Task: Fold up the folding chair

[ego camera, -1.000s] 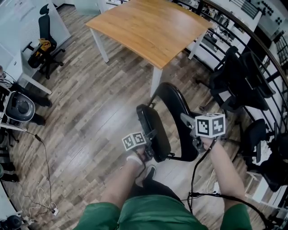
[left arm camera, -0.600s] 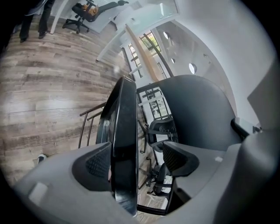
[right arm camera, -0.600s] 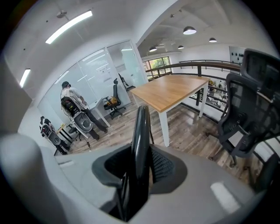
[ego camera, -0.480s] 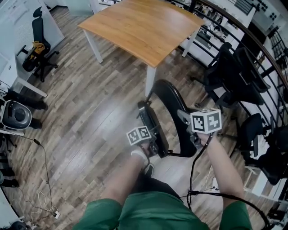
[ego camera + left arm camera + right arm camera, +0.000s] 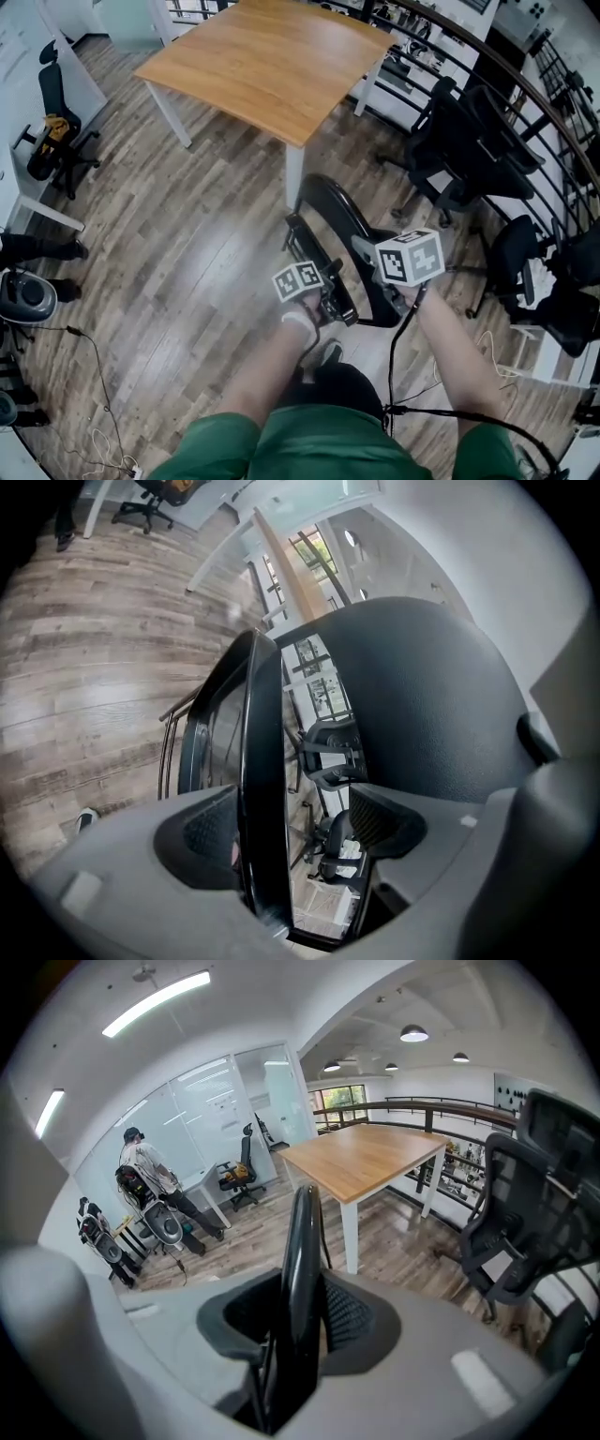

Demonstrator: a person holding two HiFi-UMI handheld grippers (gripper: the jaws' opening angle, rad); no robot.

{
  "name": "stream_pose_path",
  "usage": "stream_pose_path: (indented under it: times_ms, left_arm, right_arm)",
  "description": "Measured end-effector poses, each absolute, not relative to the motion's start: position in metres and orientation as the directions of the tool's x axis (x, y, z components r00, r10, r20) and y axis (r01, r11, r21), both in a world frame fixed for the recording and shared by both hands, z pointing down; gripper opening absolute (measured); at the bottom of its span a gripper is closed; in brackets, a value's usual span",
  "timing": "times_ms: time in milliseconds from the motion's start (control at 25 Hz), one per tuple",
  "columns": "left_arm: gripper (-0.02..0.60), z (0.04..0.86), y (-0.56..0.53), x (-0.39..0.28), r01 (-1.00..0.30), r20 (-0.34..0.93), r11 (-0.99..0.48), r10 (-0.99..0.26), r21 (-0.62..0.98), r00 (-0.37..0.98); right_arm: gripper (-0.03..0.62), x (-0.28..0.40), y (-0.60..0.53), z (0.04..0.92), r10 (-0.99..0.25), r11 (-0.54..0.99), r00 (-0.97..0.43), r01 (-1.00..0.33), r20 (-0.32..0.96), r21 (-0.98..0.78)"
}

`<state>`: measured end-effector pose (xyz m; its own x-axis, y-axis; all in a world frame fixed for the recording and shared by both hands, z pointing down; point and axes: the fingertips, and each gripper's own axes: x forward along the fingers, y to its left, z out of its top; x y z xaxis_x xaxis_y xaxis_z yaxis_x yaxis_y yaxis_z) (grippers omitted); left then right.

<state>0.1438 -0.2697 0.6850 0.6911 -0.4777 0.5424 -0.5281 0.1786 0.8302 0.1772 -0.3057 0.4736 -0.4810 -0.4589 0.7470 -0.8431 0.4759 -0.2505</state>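
Seat of the black folding chair stands closer to its backrest than a second ago, so the gap between the two panels has narrowed. Your left gripper has travelled with it toward your right gripper, which has kept its place. You have one folding chair, two grippers, one light wooden table with white legs beyond them, three black office chairs that can be made out by the railing at the right, and a fourth office chair at the far left. The folding chair stands on the grey-brown plank floor just ahead of your feet, its seat tipped up on edge, long axis running away from you toward the table, nearly parallel to the backrest on its right. Your left jaws stand wide around the seat's rim, which lies against one pad with a clear gap to the other; your right jaws are clamped on the backrest's edge
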Motion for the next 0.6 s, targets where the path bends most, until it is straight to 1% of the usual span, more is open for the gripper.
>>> stream_pose_path:
  times_ms: [120,160,360,600]
  left_arm:
    - [0.353,0.684,-0.274,0.158,-0.550,0.561,0.177,-0.471,0.816,0.681]
    - [0.362,0.684,-0.275,0.160,-0.560,0.571,0.179,-0.470,0.809,0.674]
    - [0.365,0.682,-0.278,0.170,-0.581,0.586,0.180,-0.480,0.794,0.653]
    - [0.365,0.681,-0.285,0.177,-0.554,0.561,0.182,-0.503,0.812,0.657]
  right_arm:
    - [0.123,0.168,-0.300,0.472,-0.450,0.476,-0.508,-0.832,0.735,-0.284]
    - [0.121,0.167,-0.299,0.472,-0.451,0.476,-0.506,-0.833,0.735,-0.281]
    - [0.121,0.179,-0.303,0.470,-0.460,0.472,-0.493,-0.840,0.739,-0.266]
    - [0.121,0.193,-0.310,0.470,-0.450,0.463,-0.523,-0.830,0.724,-0.311]
